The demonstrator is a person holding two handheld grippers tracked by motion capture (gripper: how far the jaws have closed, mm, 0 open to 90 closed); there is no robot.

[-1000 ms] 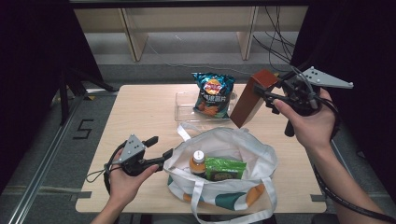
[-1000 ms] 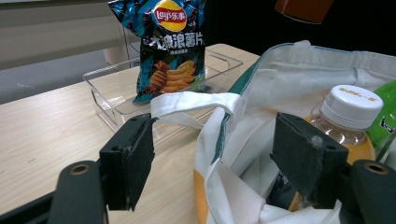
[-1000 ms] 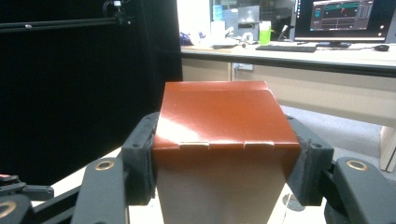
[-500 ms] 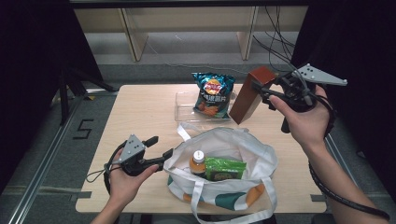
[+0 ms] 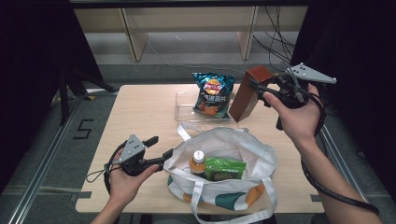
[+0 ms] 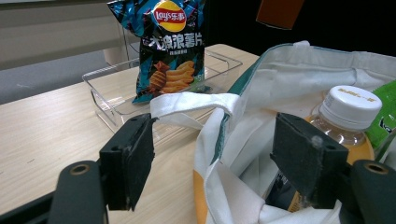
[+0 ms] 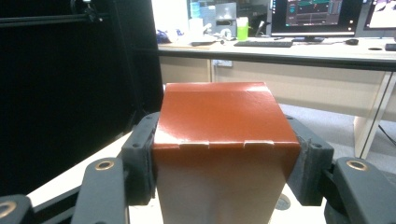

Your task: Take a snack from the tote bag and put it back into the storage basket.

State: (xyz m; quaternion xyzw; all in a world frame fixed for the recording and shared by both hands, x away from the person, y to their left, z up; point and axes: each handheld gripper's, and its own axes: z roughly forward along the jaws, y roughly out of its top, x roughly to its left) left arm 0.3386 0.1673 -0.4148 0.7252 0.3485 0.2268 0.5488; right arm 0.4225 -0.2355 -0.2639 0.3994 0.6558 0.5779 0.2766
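Note:
My right gripper [image 5: 256, 88] is shut on a tall red-brown box [image 5: 246, 94], held tilted in the air above the table's far right. In the right gripper view the box [image 7: 224, 140] sits clamped between both jaws. A white tote bag [image 5: 254, 158] with green trim lies open near the front; inside are an orange-drink bottle [image 5: 197, 163] and a green packet [image 5: 225, 169]. My left gripper [image 5: 161, 148] is open, its jaws astride the bag's left rim [image 6: 212, 140]. The bottle [image 6: 345, 116] stands just behind the right jaw.
A blue chip bag [image 5: 212, 92] stands in a clear plastic tray [image 5: 184, 108] at the table's far middle. The chip bag [image 6: 170, 49] and tray [image 6: 109, 93] lie beyond the left gripper. Bare tabletop [image 5: 140, 112] spreads at the left. Wooden shelving stands behind.
My right gripper has lifted the red-brown box up and a little to the right, away from the bag. The left gripper has stayed at the bag's rim.

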